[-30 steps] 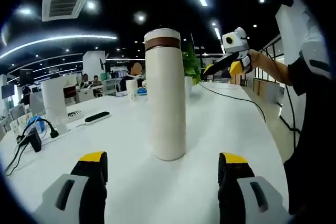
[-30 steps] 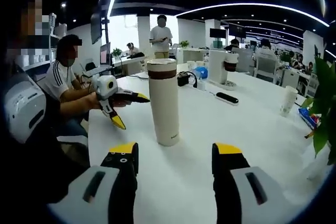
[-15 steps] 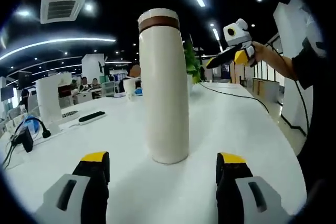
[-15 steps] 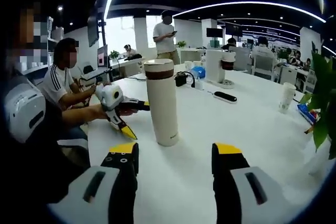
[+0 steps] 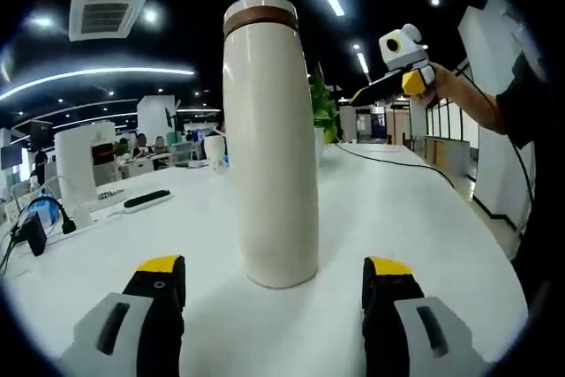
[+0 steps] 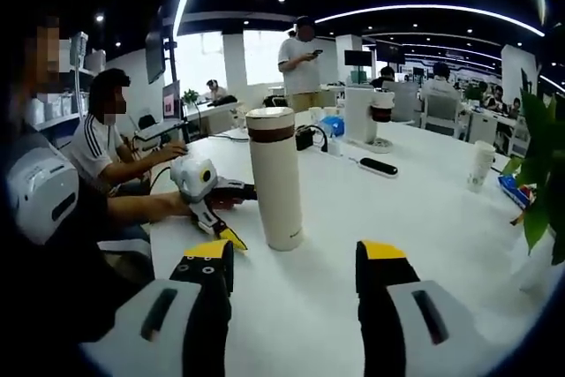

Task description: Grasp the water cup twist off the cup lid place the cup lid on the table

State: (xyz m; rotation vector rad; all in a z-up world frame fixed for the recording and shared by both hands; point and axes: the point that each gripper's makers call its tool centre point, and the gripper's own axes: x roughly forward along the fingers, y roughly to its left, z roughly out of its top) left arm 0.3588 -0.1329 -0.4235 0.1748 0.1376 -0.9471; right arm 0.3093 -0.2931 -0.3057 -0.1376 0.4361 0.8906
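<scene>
Centrally, the water cup [image 5: 269, 143], cup lid [image 5: 259, 13] on, stands upright on the surface [image 5: 424, 227]; my left hand-held gripper [image 5: 274, 284] and right hand-held gripper [image 6: 294, 262] both gape apart.

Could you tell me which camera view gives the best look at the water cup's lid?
The right gripper view: the cup lid and its brown band sit level and undistorted atop the water cup. In the left gripper view the cup looms close, so the lid is seen steeply from below.
</scene>
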